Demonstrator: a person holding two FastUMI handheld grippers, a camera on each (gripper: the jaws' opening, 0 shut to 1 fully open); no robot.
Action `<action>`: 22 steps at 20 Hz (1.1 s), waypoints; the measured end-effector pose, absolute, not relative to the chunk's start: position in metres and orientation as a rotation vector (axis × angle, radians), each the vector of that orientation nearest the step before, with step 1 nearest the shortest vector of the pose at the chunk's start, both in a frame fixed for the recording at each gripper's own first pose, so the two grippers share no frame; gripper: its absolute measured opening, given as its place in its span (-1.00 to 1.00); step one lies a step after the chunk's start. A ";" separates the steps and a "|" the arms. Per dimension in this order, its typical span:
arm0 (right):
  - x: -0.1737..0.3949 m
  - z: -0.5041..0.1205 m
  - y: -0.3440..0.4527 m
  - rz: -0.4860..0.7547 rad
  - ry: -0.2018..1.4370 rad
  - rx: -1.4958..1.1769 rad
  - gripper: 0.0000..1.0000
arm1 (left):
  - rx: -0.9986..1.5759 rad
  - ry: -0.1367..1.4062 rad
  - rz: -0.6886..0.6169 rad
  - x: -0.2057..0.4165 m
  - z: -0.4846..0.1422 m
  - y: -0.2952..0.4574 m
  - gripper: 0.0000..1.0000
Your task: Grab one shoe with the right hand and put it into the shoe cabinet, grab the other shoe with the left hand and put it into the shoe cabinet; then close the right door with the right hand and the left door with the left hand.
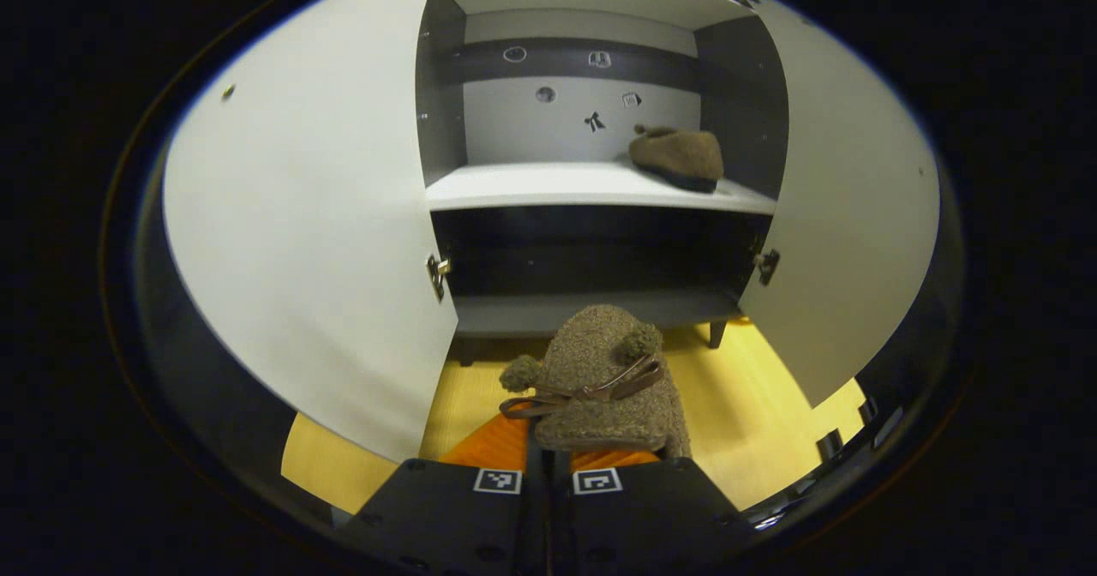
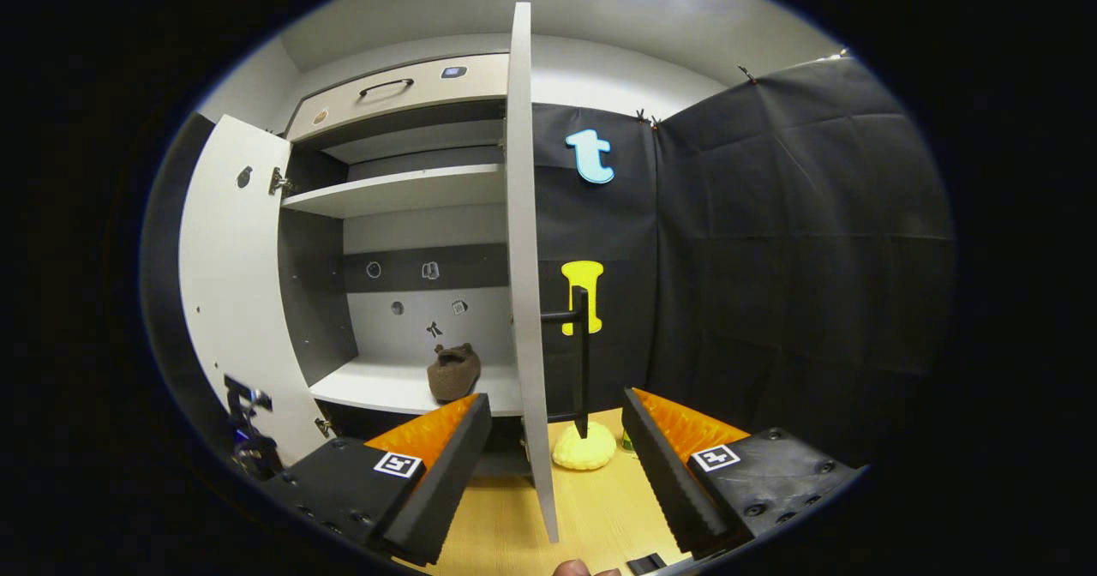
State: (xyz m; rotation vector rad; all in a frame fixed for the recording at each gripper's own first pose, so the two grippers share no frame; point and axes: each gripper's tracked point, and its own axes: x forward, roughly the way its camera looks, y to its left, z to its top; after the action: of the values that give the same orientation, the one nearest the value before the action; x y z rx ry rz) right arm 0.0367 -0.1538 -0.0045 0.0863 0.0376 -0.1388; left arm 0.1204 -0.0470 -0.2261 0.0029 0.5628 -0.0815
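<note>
Left gripper (image 1: 548, 465) clenched on brown slipper (image 1: 604, 383), facing open shoe cabinet (image 1: 591, 189). Second slipper (image 1: 679, 158) at shelf's right end. Right gripper (image 2: 557, 456) released, straddling right door (image 2: 524, 285) edge, apparently untouched.

The brown slipper-like shoe (image 1: 600, 387) between the left jaws looks like rough, nubby woollen cloth with a smooth leather-like bow. The white shoe cabinet (image 1: 600, 186) has smooth matt panels; its hinges (image 1: 438, 273) look metallic. The yellow floor (image 1: 754, 422) shows wood grain.
</note>
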 end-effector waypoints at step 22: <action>0.026 -0.036 -0.270 -0.291 0.091 0.093 0.97 | 0.083 0.487 0.007 0.424 -0.084 -0.065 -0.86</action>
State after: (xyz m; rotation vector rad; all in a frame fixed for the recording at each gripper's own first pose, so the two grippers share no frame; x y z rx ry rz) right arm 0.0261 -0.2704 -0.0364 0.0933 0.0905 -0.2907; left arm 0.4240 -0.0650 -0.0845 0.0829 0.4866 0.0075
